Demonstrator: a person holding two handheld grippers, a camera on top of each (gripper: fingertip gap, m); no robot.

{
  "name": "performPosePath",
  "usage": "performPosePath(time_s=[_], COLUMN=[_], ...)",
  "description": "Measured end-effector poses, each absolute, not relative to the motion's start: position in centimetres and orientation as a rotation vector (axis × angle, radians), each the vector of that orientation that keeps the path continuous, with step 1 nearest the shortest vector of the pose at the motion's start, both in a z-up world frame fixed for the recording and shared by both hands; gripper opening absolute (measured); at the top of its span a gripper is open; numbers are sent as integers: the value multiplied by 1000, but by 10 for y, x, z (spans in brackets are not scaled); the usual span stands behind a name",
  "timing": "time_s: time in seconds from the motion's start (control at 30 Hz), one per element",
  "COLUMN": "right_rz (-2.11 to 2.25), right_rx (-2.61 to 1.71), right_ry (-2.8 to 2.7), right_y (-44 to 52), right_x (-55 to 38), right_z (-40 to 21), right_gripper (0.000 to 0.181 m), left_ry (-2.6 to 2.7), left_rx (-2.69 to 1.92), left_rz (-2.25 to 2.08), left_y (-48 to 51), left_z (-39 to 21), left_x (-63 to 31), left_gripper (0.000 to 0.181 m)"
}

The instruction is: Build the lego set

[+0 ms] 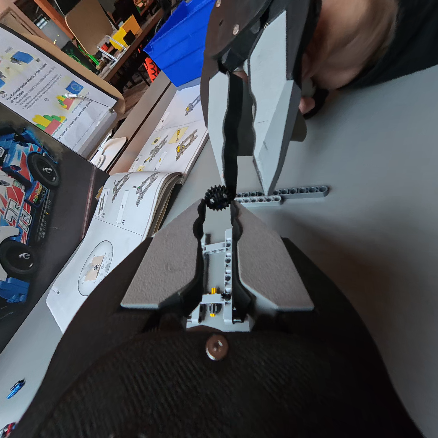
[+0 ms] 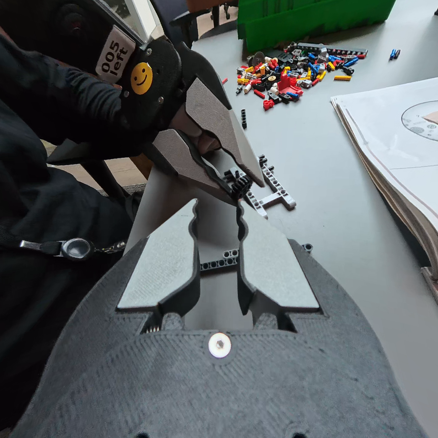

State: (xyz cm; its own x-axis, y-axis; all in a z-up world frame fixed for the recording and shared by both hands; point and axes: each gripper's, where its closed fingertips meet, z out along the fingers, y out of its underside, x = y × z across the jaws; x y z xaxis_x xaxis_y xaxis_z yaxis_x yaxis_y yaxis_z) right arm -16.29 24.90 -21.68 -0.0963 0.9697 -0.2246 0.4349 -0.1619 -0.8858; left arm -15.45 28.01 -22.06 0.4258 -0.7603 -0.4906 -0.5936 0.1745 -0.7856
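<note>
My left gripper (image 1: pixel 216 202) is shut on a small black gear (image 1: pixel 216 198), held just above the grey table. Under its fingers lies a light grey beam frame (image 1: pixel 228 260) with yellow and black pins. In the right wrist view the left gripper (image 2: pixel 245 189) reaches in from the upper left with the gear (image 2: pixel 241 186) over the frame (image 2: pixel 276 188). My right gripper (image 2: pixel 217 202) is open and empty, one fingertip (image 2: pixel 239 206) right next to the gear. It also shows in the left wrist view (image 1: pixel 250 190), coming down from above. Two grey beams (image 1: pixel 296 192) lie beneath it (image 2: pixel 220 262).
A pile of loose coloured pieces (image 2: pixel 291 71) lies in front of a green bin (image 2: pixel 308 21). A short black beam (image 2: pixel 243 118) lies alone. The open instruction booklet (image 2: pixel 391 147) is to the right. A blue bin (image 1: pixel 180 47) and the set's box (image 1: pixel 28 189) stand nearby.
</note>
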Motion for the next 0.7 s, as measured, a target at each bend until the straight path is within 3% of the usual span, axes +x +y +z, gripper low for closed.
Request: performPosePath(time_s=[0.7], right_rz=[991], right_rx=[-1520], right_ry=[-1593], right_y=[257], right_x=[-153], right_z=[-217], right_gripper=[24], left_ry=[1198], left_rx=[-1481], left_rz=[-444], left_y=[266], left_z=[-204], left_x=[-159], left_gripper=[18])
